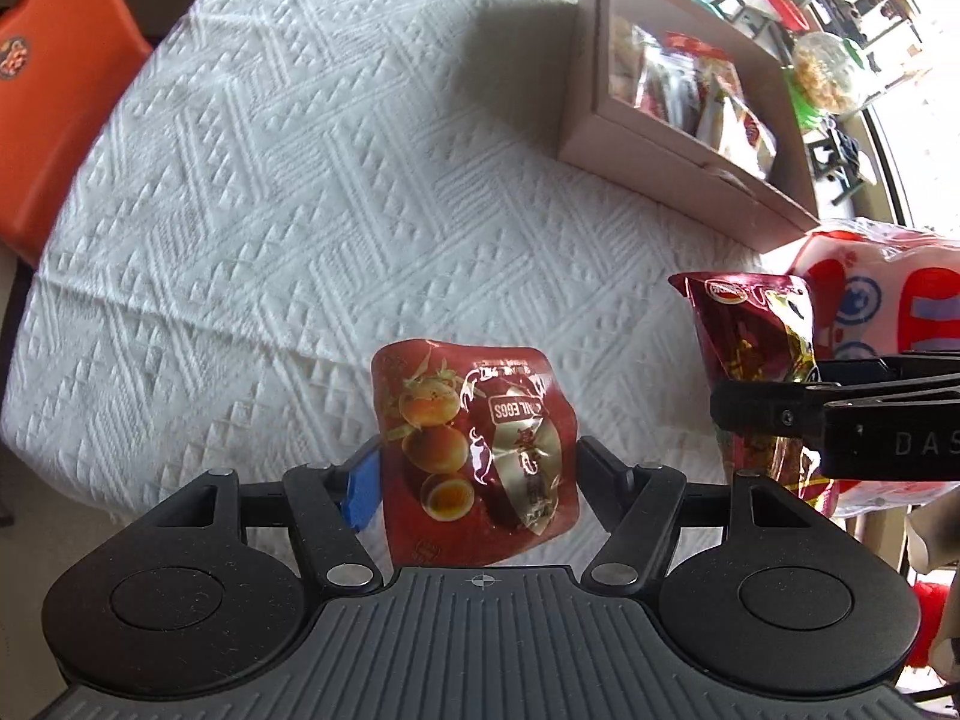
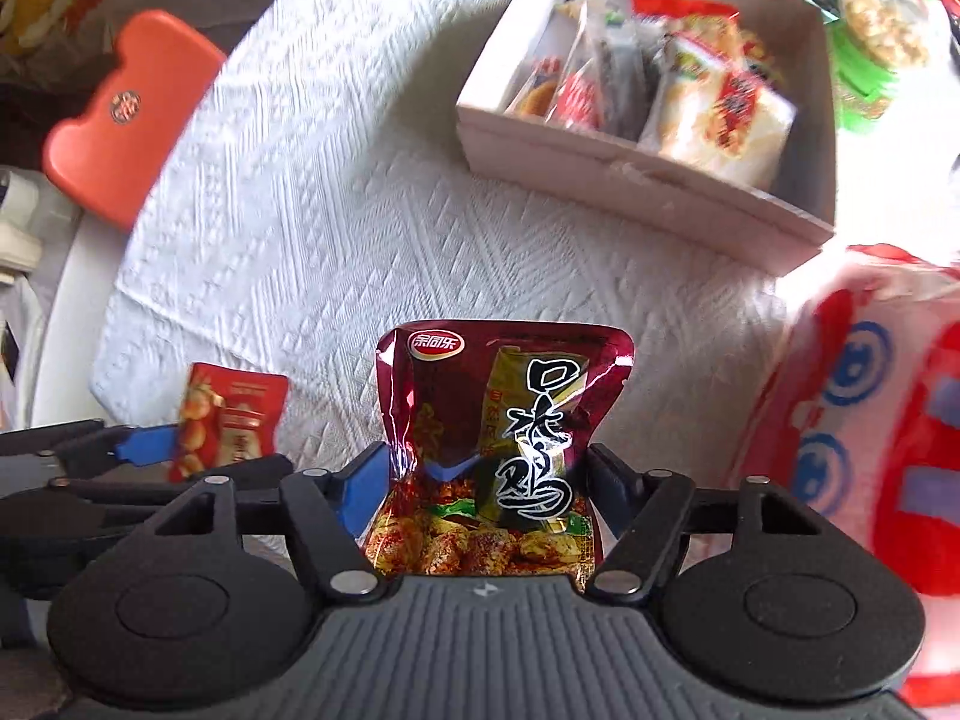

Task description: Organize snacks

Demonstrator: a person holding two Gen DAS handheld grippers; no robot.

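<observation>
- Left gripper (image 1: 477, 462): pitched steeply downward over the white textured tablecloth (image 1: 288, 192); its jaws pinch the red quail-egg packet (image 1: 474, 450) by its two side edges, the blue pad on the left edge and the black finger on the right.
- Red quail-egg packet: held clear of the cloth, long axis running near-to-far along the fingers, slightly skewed; its print reads upside down in the left wrist view, so its top points toward the gripper body.
- Right gripper (image 2: 480, 480): also aimed steeply downward; its jaws grip the maroon chicken snack packet (image 2: 498, 444), and the foil creases where the pads press.
- Maroon chicken snack packet: long axis near-to-far, sealed logo end pointing far, picture end tucked against the gripper body.
- Mutual position: the two grippers sit side by side, well near each other; each appears at the edge of the other's view.
- Cardboard box (image 2: 630, 174): far right on the cloth, open, holding several wrapped snacks (image 2: 714, 114).
- White-and-red printed bag (image 2: 870, 420): near right, beside the box.
- Orange chair (image 1: 54, 102): far left, beyond the table edge.
</observation>
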